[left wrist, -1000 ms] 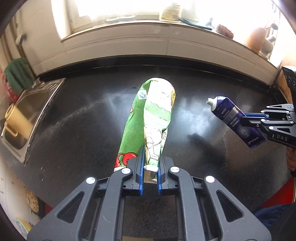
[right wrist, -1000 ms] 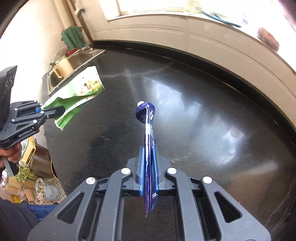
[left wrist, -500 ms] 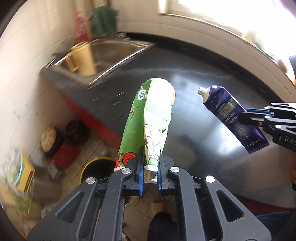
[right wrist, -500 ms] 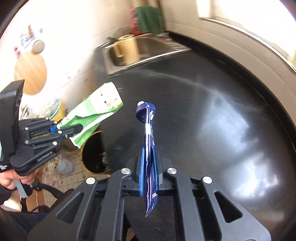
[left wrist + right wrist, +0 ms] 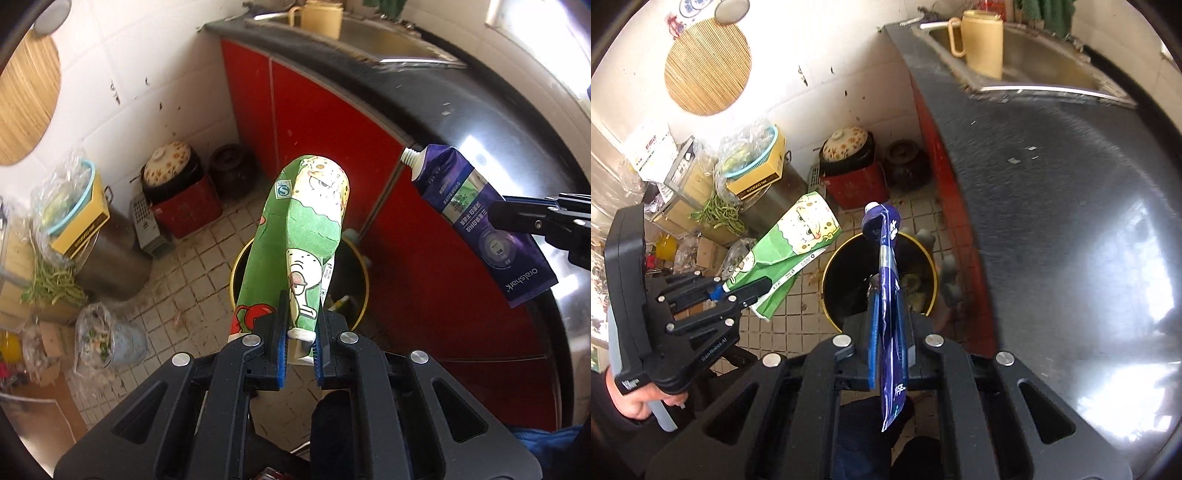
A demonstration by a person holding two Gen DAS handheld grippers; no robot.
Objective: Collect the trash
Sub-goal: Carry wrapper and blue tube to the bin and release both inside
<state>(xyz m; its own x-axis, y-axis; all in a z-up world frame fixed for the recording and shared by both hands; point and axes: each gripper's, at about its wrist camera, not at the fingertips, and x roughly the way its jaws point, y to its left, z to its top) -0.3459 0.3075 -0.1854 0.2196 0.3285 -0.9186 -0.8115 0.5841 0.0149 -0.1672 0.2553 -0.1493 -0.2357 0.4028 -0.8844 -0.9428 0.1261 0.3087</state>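
Observation:
My left gripper (image 5: pixel 299 332) is shut on the lower end of a flattened green cartoon-print carton (image 5: pixel 306 236), which sticks up in front of the camera. Below it on the tiled floor stands a black trash bin with a yellow rim (image 5: pixel 365 284), mostly hidden by the carton. My right gripper (image 5: pixel 888 295) is shut on a blue toothpaste tube (image 5: pixel 886 258), held edge-on over the same bin (image 5: pixel 827 273). In the left wrist view the tube (image 5: pixel 476 218) hangs at the right, cap end up-left. In the right wrist view the carton (image 5: pixel 790 243) sits left of the bin.
A black countertop (image 5: pixel 1071 221) with red cabinet doors (image 5: pixel 314 122) runs along the right; a sink (image 5: pixel 1034 62) with a yellow jug (image 5: pixel 982 40) lies at its far end. A red box (image 5: pixel 184 206), pots, boxes and vegetable bags crowd the floor at left. A person's hand (image 5: pixel 635 398) grips the left tool.
Both grippers swung from over the black countertop past its edge to above the floor bin, tilting downward. Each kept its hold on its item.

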